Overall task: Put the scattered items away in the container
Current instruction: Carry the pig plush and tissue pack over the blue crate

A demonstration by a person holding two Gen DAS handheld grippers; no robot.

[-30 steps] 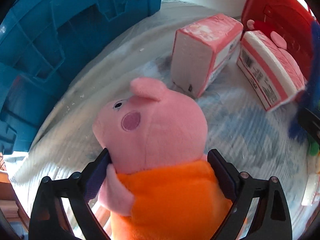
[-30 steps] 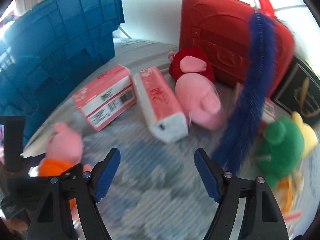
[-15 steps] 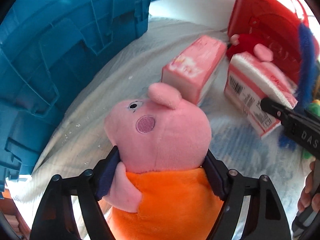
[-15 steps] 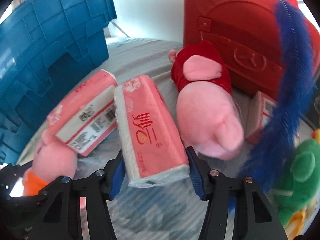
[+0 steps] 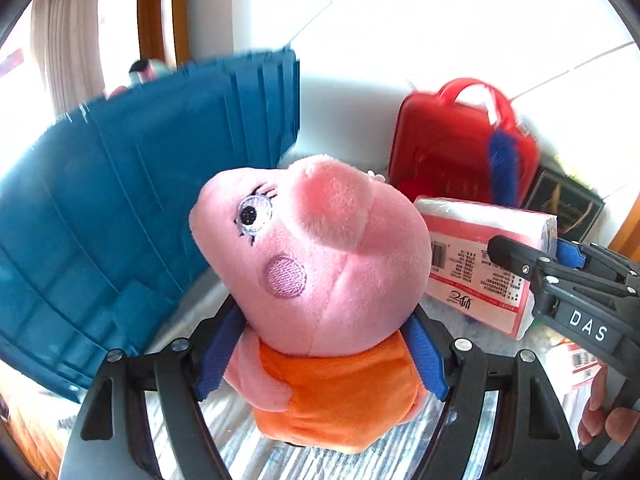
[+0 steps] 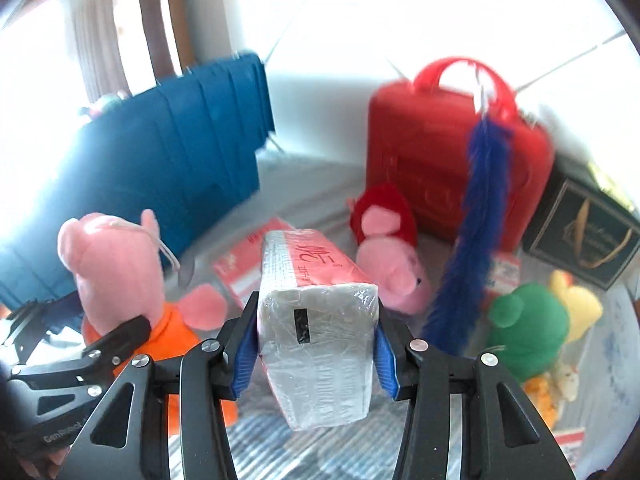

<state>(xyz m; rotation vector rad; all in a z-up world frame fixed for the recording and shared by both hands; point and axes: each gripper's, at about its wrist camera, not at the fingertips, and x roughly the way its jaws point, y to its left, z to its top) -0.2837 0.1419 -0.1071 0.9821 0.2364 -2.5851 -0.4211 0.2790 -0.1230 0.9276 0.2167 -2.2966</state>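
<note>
My left gripper (image 5: pixel 320 352) is shut on a pink pig plush in an orange dress (image 5: pixel 320 272) and holds it off the table; it also shows in the right wrist view (image 6: pixel 116 276). My right gripper (image 6: pixel 316 356) is shut on a pink tissue pack (image 6: pixel 316 320) and holds it raised; the pack also shows in the left wrist view (image 5: pixel 480 264). The blue crate (image 5: pixel 120 216) stands to the left in both views (image 6: pixel 180 152), beyond and beside both grippers.
On the table lie a second tissue pack (image 6: pixel 248 260), a pig plush in red (image 6: pixel 388 256), a green and yellow plush (image 6: pixel 528 328) and a small pink box (image 6: pixel 502 276). A red case (image 6: pixel 452 160) with a blue tassel (image 6: pixel 476 216) and a black box (image 6: pixel 584 232) stand at the back.
Both grippers have lifted with their loads. The right gripper closed on the tissue pack and raised it; the left raised the pig plush, and the crate rim has come into view.
</note>
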